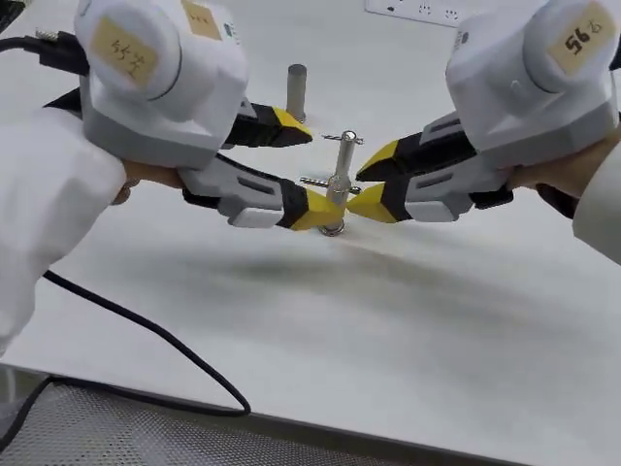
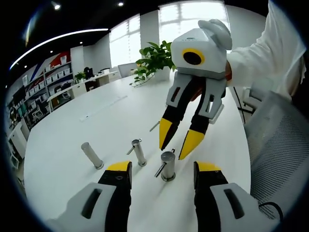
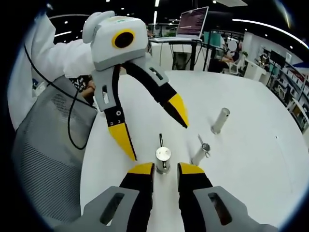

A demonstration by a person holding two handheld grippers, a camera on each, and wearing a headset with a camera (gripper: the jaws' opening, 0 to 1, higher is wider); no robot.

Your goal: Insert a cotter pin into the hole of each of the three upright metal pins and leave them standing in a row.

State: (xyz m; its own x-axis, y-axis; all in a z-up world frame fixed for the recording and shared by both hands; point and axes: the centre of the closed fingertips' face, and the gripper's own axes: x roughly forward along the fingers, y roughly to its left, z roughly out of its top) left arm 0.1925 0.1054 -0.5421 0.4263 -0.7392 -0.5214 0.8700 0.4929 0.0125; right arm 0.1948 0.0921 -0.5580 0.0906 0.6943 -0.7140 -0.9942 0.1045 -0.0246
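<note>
On the white tabletop (image 1: 388,320), a short upright silver metal pin (image 2: 167,165) with a thin cotter pin (image 2: 158,171) through it stands between my left gripper (image 1: 321,167) and right gripper (image 1: 355,190), both released, their yellow jaw tips beside it.

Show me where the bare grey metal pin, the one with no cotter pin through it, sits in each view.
Head view: the bare grey metal pin stands top centre, at the far end of the row.
Left gripper view: lower left, at the row's left end.
Right gripper view: right of centre, farthest along the row.
Shared landmark: the upright metal pin with a cotter pin at the row's opposite end.
</note>
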